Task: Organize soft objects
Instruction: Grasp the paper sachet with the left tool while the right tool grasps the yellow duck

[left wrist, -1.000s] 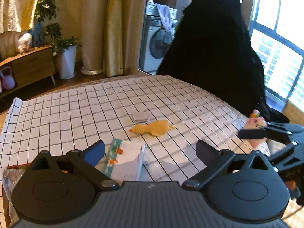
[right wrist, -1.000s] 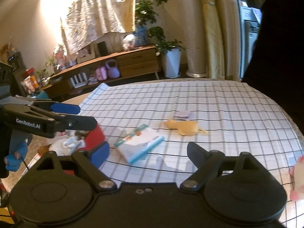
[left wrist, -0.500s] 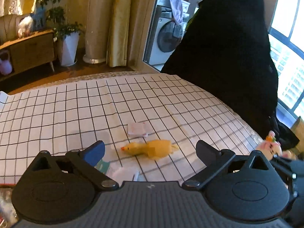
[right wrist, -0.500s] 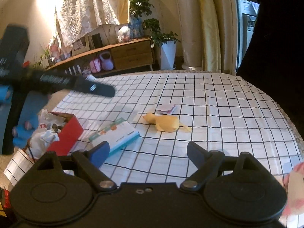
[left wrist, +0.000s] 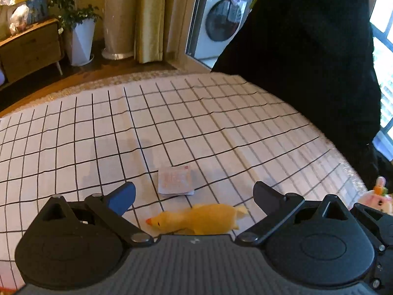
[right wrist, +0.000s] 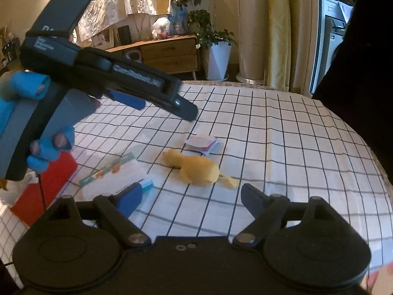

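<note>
Yellow and rubbery-looking, the toy chicken (left wrist: 199, 217) lies on its side on the black-gridded white tablecloth (left wrist: 196, 123), its orange beak pointing to the left in the left wrist view, and it sits just in front of the left gripper (left wrist: 194, 193), low between the two spread fingers without touching either. That gripper is wide open and holds nothing; its blue-padded finger (left wrist: 122, 198) and its black finger stand well apart above the cloth. Just beyond the chicken lies a small pale pink packet (left wrist: 175, 180), near it but not touching. In the right wrist view the same chicken (right wrist: 196, 169) rests ahead of the right gripper (right wrist: 191, 196), whose jaws are likewise spread and empty, with the pink packet (right wrist: 202, 143) just behind the toy. To the chicken's left lies a white tissue pack with a teal edge (right wrist: 115, 177), partly hidden by the right gripper's blue finger (right wrist: 129, 200), and further left a red box (right wrist: 43, 189) sits at the table edge with white crumpled material beside it. The left gripper's body (right wrist: 103, 81) reaches in from the upper left, held by a blue-gloved hand (right wrist: 32, 123), its tips hovering above the cloth. At the far right edge of the left wrist view a small pink-and-white plush toy (left wrist: 375, 196) shows behind the right gripper's black frame; whether it touches the frame cannot be told.
</note>
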Action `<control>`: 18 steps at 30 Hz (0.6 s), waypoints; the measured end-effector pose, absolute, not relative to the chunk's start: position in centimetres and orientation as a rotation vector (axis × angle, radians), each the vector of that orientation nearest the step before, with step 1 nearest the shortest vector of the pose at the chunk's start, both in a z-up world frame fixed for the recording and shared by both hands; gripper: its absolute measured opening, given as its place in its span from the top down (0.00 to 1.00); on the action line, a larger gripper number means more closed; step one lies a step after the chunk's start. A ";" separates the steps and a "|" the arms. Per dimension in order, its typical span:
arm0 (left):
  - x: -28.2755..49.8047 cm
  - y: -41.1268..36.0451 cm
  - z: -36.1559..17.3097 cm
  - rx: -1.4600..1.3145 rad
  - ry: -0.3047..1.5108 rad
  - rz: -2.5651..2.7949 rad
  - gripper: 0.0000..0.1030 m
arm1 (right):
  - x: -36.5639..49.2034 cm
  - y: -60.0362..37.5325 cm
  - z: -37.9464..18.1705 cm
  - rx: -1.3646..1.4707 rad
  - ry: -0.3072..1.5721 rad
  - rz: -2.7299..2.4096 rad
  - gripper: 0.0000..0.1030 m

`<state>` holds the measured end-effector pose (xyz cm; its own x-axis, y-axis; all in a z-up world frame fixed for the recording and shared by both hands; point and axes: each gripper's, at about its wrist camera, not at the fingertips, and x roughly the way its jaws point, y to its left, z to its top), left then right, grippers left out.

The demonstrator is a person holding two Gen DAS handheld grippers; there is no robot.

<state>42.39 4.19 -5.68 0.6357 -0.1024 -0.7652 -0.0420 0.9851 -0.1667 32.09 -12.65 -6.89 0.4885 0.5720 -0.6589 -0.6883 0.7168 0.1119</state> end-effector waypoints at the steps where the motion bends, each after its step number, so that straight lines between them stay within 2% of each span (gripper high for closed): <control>1: 42.9 4.2 -6.2 -0.173 0.893 -0.033 0.00 | 32.5 -12.3 -7.2 -0.182 0.737 0.771 0.16; 18: 48.9 4.8 -11.8 -0.159 1.003 -0.012 0.00 | 37.4 -7.7 -11.1 -0.286 0.737 0.808 0.22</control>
<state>48.92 4.76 -11.79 0.5386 -0.0832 -0.8385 -0.0632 0.9883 -0.1386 37.45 -7.65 -11.10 0.4631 0.5516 -0.6938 -0.7411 0.6703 0.0382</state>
